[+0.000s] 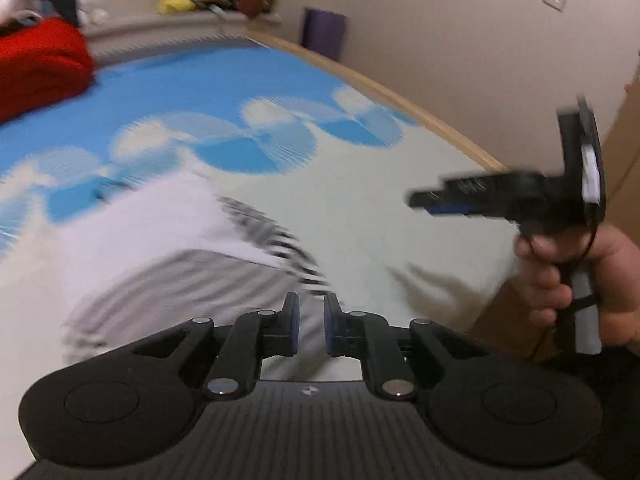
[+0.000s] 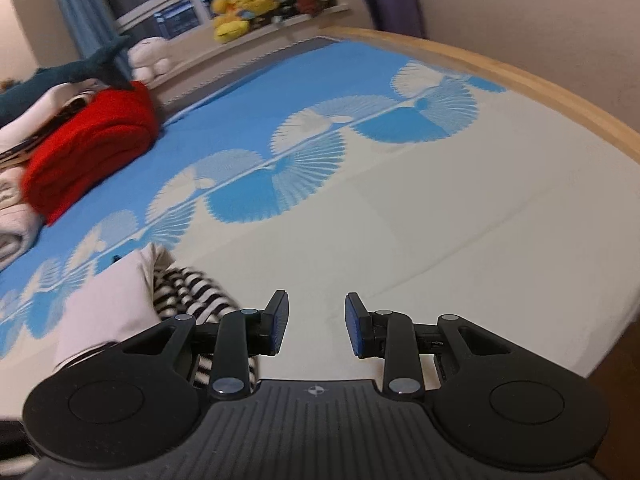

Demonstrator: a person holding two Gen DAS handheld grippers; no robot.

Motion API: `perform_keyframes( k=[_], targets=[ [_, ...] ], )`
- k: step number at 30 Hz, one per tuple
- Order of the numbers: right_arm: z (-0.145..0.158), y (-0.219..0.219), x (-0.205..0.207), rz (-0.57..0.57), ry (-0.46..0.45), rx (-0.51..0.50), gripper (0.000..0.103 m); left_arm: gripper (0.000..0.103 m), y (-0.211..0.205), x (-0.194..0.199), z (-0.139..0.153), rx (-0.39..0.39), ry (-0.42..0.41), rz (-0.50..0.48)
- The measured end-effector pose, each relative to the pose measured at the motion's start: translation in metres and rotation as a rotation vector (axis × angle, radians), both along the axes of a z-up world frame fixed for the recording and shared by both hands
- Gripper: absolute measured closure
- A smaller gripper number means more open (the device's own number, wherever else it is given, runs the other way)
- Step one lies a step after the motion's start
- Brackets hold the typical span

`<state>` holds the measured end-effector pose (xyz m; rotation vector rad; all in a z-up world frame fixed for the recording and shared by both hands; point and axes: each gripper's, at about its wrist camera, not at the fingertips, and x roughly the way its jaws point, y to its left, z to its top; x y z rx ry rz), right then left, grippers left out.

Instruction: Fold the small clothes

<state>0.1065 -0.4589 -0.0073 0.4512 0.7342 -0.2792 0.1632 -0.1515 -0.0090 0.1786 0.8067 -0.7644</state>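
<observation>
A small pale garment (image 1: 168, 236) with a black-and-white striped part (image 1: 280, 240) lies folded on the bed sheet (image 1: 360, 200). It is blurred in the left wrist view. My left gripper (image 1: 312, 322) hovers just over its near edge, jaws a narrow gap apart with nothing pinched between the pads. In the right wrist view the same garment (image 2: 116, 304) lies at the lower left, its stripes (image 2: 196, 296) reaching under the left finger. My right gripper (image 2: 316, 322) stands open over bare white sheet, empty. It also shows at the right of the left wrist view, right gripper (image 1: 424, 200), held by a hand (image 1: 560, 284).
The sheet (image 2: 400, 220) is white near me and blue with fan patterns farther off. A red folded blanket (image 2: 92, 148) and stacked pale laundry (image 2: 16, 216) sit at the left. A wooden bed edge (image 2: 520, 76) curves along the right. Plush toys (image 2: 236, 12) line the sill.
</observation>
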Motion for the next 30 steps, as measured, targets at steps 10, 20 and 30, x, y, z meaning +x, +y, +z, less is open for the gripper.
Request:
perform_keyframes(
  k=[10,20,30],
  targets=[
    [-0.008,0.05,0.039,0.201,-0.005,0.2,0.071,0.089,0.133,0.049,0.001,0.081,-0.074,0.195],
    [-0.045,0.093,0.095,0.285,0.163,0.261,0.066,0.087,0.129,0.062,-0.009,0.052,0.03,0.216],
    [-0.006,0.084,0.054,0.276,-0.132,0.282,0.101,0.074,0.102,0.07,-0.024,-0.091,0.226,0.186]
  ],
)
